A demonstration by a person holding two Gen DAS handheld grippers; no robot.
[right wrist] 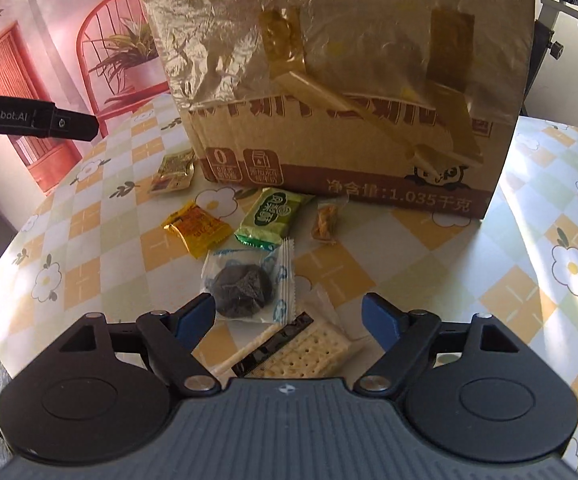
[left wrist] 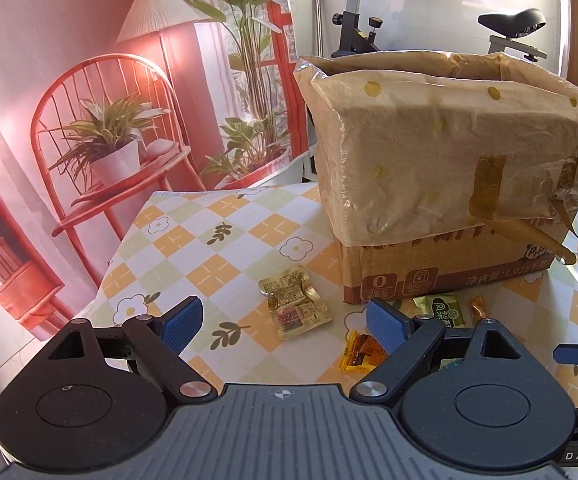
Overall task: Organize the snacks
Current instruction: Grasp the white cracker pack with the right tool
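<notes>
Sunlit table (right wrist: 549, 184) under a checkered flower-print cloth, printed backdrop of a red chair (left wrist: 105, 128) behind. Left gripper (left wrist: 281, 324) spread wide, nothing held, hovering just short of a gold foil pouch (left wrist: 295, 306). Further right, an orange packet (right wrist: 195, 229), a green packet (right wrist: 271, 216), a small clear-wrapped sweet (right wrist: 325, 220), all loose in front of the lined cardboard box (right wrist: 349, 80). Nearer, a dark cake in a clear wrapper (right wrist: 245, 284) and a cracker pack (right wrist: 309, 350). Right gripper (right wrist: 287, 320) also wide open and empty, above those two. Best approach, probably: descend squarely over one packet, pinch a crimped edge rather than the fragile middle, lift clear of neighbours, then carry over the box's open top.
</notes>
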